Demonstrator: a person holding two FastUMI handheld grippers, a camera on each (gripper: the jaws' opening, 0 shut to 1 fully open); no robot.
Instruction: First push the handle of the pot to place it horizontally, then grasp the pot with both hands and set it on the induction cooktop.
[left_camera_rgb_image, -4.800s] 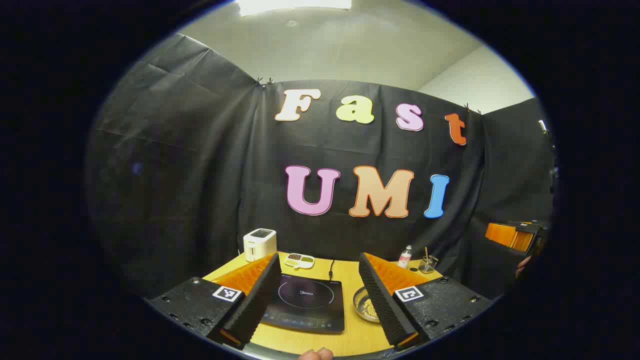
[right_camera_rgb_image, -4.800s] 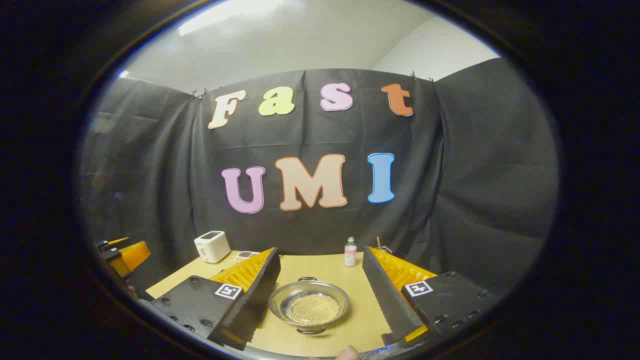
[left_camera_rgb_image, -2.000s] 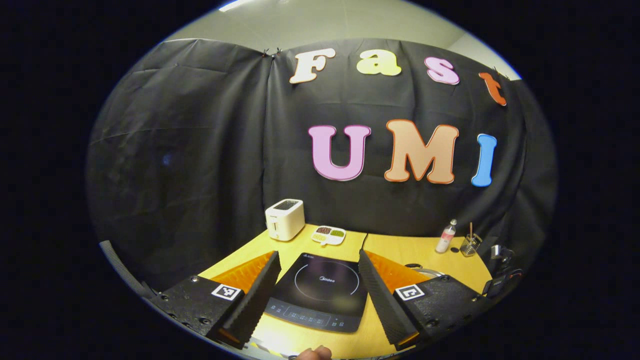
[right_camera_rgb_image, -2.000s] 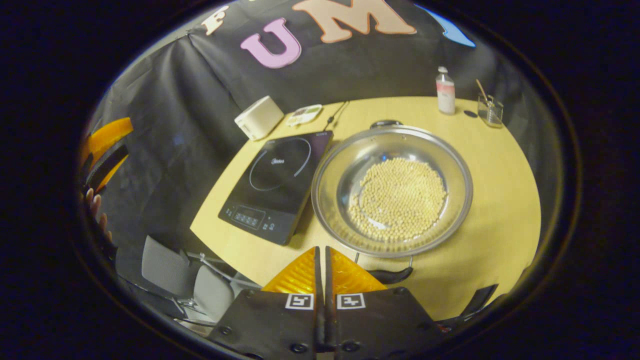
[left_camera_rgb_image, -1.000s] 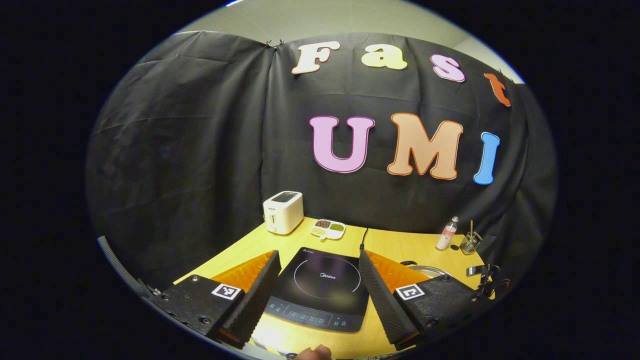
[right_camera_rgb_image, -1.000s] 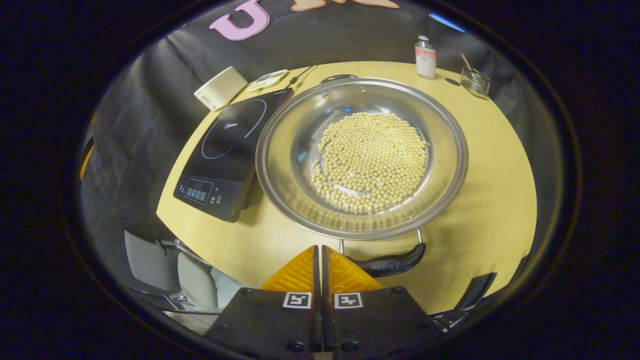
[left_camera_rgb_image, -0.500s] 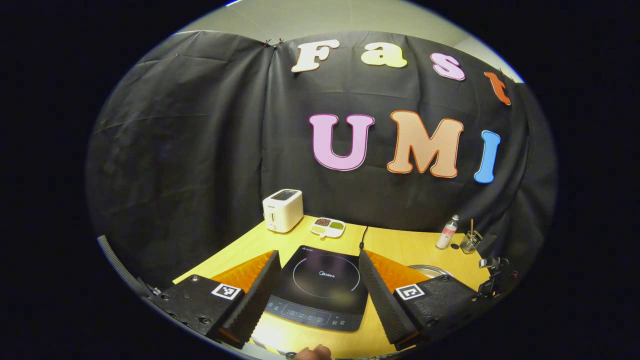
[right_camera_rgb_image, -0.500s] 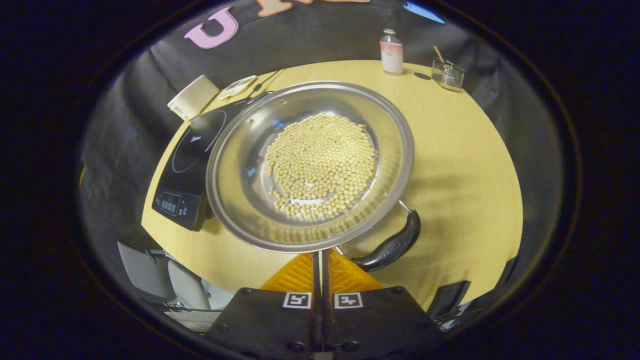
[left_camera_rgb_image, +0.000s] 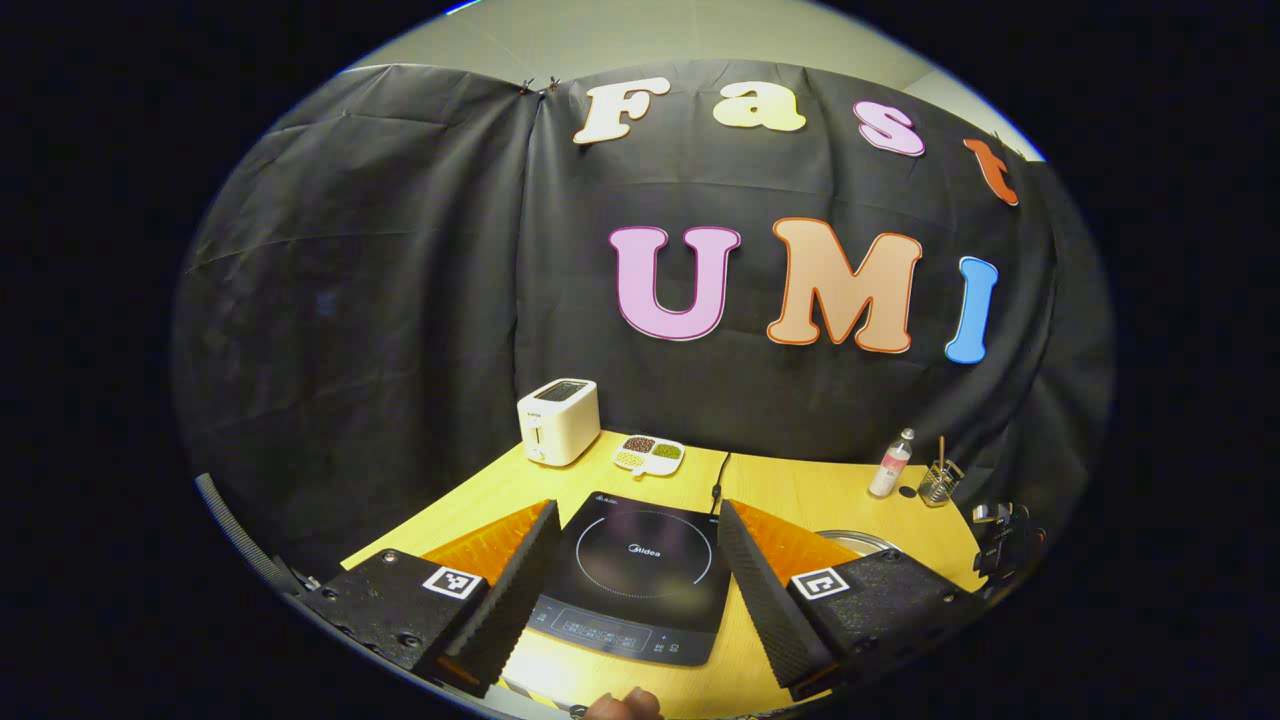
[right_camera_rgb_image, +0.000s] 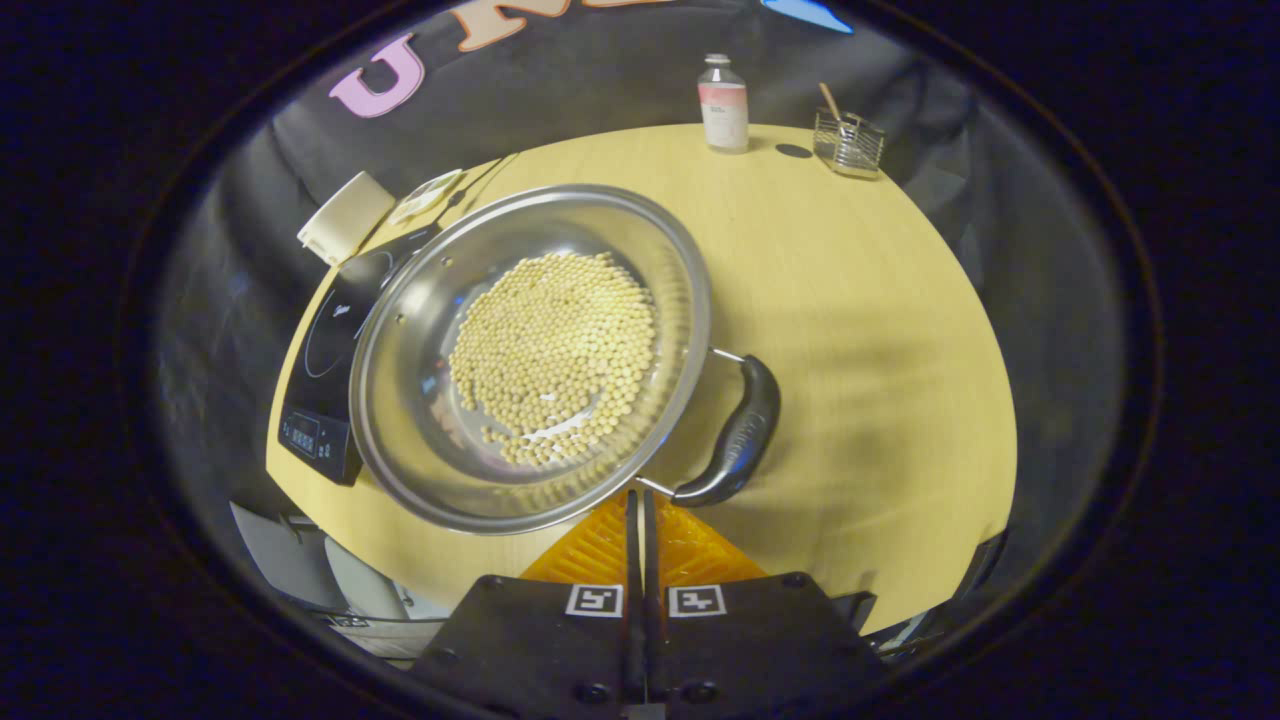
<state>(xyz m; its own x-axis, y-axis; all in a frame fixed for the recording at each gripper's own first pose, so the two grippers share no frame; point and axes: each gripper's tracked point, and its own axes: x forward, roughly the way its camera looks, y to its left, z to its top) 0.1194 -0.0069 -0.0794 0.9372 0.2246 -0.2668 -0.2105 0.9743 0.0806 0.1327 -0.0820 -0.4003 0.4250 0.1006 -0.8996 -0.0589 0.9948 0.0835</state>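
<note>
A shiny steel pot with a layer of pale beans stands on the wooden table. Its black handle points to the right in the right gripper view. My right gripper is shut, with its tips at the lower end of that handle, just below the pot's rim. The black induction cooktop lies between the fingers of my open left gripper, which hovers above the table's near edge. In the left gripper view a sliver of the pot's rim shows to the right of the cooktop.
At the back of the table stand a white toaster, a small divided dish, a bottle and a glass holder with a stick. The cooktop's cord runs backwards. Grey chairs sit below the near edge.
The shut right gripper has swept the pot's near handle round anticlockwise, from the front towards the right; the pot has turned and slid left. The left gripper has barely moved.
</note>
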